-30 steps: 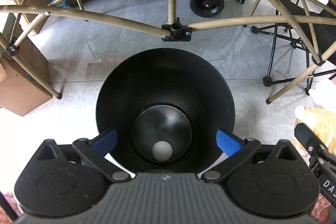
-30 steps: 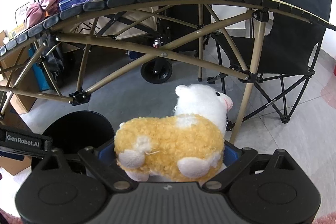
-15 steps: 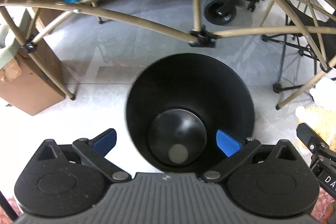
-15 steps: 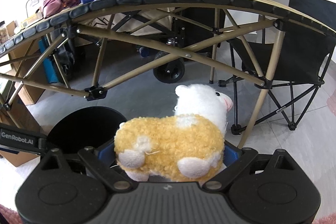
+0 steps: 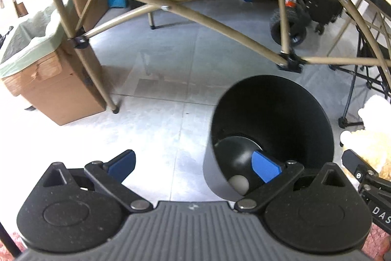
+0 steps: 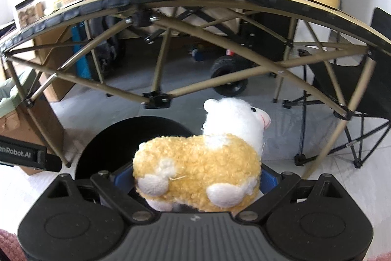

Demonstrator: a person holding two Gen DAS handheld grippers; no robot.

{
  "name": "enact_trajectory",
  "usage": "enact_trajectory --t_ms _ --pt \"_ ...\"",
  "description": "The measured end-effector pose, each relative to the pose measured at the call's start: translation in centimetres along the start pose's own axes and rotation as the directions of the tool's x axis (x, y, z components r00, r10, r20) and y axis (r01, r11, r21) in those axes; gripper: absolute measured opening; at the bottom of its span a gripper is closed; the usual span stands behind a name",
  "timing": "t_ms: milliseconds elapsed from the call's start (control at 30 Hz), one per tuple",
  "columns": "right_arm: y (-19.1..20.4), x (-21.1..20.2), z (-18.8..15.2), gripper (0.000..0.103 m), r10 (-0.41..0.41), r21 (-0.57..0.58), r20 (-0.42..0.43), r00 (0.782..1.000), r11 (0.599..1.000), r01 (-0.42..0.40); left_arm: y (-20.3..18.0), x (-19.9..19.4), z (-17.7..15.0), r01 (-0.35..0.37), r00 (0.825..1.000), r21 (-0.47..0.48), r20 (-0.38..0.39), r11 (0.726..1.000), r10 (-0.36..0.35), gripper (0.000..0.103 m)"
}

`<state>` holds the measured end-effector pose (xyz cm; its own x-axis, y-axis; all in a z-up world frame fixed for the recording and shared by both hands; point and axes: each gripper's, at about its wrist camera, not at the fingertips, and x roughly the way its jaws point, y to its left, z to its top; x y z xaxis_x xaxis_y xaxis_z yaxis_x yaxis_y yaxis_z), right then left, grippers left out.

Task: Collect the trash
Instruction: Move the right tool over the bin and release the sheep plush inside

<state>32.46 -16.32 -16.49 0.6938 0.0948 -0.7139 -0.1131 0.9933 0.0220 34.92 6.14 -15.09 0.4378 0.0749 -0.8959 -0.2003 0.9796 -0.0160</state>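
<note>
Seen from the left wrist, the left tongs (image 5: 193, 163) stand wide open and empty, one blue finger over the mouth of the black bin (image 5: 271, 114) and the other over the bare floor (image 5: 158, 60); the bin stands upright on the tiles, mouth up, apparently ready to receive, with a pale ball (image 5: 239, 184) at its bottom. From the right wrist, the right tongs (image 6: 195, 181) are clamped on a plush sheep (image 6: 198, 165), gripped across its yellow body, long axis crosswise between the fingers, head pointing right; it hangs just beside the bin, likely awaiting the drop.
</note>
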Motion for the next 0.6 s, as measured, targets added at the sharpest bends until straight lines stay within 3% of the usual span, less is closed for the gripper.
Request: enact_trajectory --t_ms 600 --pt "6.1 4.1 1.1 0.097 0.065 -0.035 -0.137 0.988 0.997 -0.071 7.6 1.5 -1.3 -0.051 0.998 -0.120 -0.037 0.991 0.047 0.103"
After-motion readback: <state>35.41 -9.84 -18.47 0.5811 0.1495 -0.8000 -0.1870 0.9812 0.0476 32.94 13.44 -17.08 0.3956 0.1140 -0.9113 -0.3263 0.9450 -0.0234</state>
